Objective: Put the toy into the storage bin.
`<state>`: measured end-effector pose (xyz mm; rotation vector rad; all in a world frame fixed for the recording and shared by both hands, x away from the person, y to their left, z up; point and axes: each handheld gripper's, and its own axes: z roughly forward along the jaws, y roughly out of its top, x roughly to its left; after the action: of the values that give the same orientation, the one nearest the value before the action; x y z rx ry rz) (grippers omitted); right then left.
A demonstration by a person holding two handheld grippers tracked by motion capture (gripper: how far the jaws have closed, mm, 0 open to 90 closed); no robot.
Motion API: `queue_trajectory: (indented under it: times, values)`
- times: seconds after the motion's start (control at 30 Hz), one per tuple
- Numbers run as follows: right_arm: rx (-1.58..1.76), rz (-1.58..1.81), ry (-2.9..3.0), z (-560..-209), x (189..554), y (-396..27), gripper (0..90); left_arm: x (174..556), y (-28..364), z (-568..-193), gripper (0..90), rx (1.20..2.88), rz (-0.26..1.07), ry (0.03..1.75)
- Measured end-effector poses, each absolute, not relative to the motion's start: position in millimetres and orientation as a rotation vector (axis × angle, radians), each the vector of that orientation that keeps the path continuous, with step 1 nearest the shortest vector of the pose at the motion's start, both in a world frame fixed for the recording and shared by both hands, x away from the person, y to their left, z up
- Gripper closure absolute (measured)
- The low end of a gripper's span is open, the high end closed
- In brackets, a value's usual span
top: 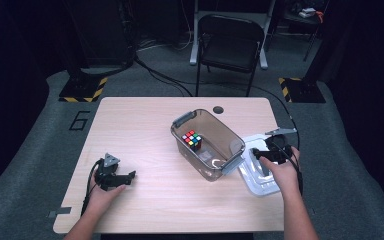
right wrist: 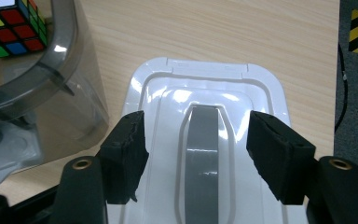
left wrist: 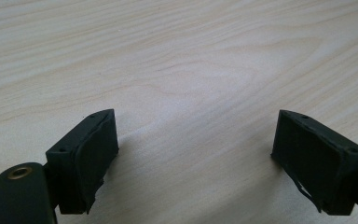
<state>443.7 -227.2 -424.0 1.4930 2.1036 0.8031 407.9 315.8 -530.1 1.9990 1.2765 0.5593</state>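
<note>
A clear grey bin (top: 230, 131) with grey latch handles stands in the middle of the wooden table (top: 145, 125), holding a colour cube (top: 192, 139). The cube (right wrist: 7, 25) and the bin wall (right wrist: 81, 93) also appear in the right gripper view. The bin's white lid (top: 260, 181) lies flat to the right of it. My right gripper (top: 265, 162) hovers over the lid (right wrist: 168, 93), its jaws open on either side of the grey handle strip (right wrist: 203, 140) without touching it. At the table's left front my left gripper (top: 127, 177) rests open, with only bare wood between its jaws (left wrist: 196, 135).
A black folding chair (top: 230, 42) stands beyond the far edge of the table. Two stand bases with yellow-black stripes (top: 82, 90) (top: 300, 87) flank it on the grey floor. A cable hole (top: 218, 109) sits behind the bin. The lid overhangs the table's right edge.
</note>
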Motion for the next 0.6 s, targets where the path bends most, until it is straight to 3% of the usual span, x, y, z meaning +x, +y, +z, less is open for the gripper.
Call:
queue_trajectory:
  times: [0.6]
  values:
    - [1.511,0.743,2.095,-450.3,451.3,-234.7,33.0,407.9,315.9,-530.1,13.8,1.999,0.559,1.276]
